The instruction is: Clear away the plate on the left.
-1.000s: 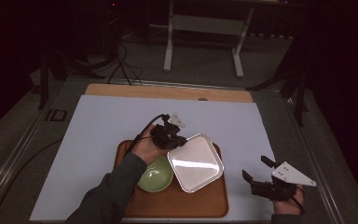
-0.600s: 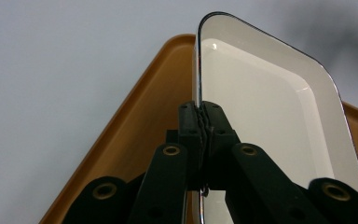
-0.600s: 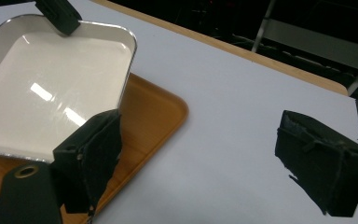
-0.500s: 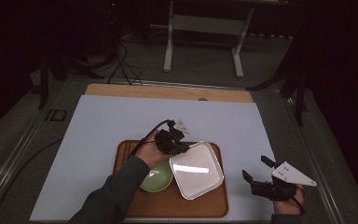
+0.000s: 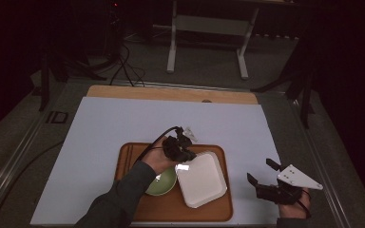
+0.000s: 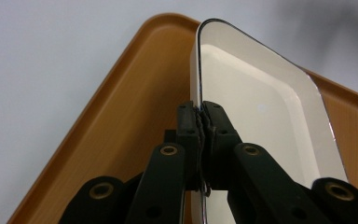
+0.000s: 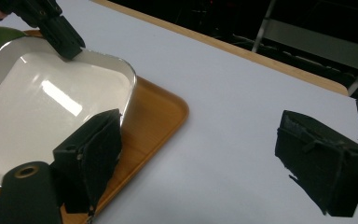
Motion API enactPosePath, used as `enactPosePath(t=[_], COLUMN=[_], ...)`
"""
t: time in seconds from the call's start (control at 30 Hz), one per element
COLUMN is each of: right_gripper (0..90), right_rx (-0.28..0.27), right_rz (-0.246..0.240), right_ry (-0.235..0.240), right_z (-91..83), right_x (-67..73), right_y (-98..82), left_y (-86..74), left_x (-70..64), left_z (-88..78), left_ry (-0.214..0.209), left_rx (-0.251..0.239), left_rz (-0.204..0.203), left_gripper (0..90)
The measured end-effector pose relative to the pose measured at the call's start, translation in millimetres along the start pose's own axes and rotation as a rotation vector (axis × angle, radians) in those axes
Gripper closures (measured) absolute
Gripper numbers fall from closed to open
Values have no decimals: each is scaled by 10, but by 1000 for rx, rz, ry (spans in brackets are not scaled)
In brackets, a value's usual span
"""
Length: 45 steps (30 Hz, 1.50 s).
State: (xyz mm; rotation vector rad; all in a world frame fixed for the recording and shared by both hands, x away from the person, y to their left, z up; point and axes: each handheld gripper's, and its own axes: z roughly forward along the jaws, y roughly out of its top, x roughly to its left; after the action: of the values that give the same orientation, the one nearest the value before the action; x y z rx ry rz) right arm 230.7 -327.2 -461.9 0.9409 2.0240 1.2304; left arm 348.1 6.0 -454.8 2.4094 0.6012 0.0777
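Two tools: left tool [image 6: 202, 122] clamped on white dish [image 6: 261, 112] rim, right tool [image 7: 205, 163] wide apart.

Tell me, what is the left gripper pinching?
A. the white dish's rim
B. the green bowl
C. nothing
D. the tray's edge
A: in the left gripper view, the left gripper has its jaws shut on the rim of the white dish, above the tray.

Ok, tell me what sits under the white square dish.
The white square dish lies over the brown tray, its rim pinched by the left hand-held gripper. Its left edge meets the green bowl. Whether its base rests flat is covered by the dish itself.
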Motion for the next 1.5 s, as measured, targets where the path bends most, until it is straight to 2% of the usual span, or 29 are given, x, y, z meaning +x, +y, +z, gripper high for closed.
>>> enactPosePath(t=[0.37,0.5,0.93,1.1,1.27,1.37,1.5], right_gripper=[141,141,141,141,141,141,141], right_rx=[1,2,2,3,4,5,6], right_rz=[1,2,1,0,0,-1,-1], right_ry=[1,1,2,4,4,5,5], right_z=[1,2,0,3,5,6,7], right_x=[6,7,10,11,14,14,13], right_y=[0,0,0,-1,0,-1,-2], left_y=[-2,-8,-41,-50,-63,-85,-115], left_x=[57,54,55,80,102,110,110], left_z=[142,200,254,220,160,123,75], left_ry=[-10,6,36,45,55,44,49], left_rx=[47,88,126,105,76,64,45], left_rz=[-25,-9,-26,-45,-71,-88,-103], left_gripper=[884,883,861,806,694,672,631])
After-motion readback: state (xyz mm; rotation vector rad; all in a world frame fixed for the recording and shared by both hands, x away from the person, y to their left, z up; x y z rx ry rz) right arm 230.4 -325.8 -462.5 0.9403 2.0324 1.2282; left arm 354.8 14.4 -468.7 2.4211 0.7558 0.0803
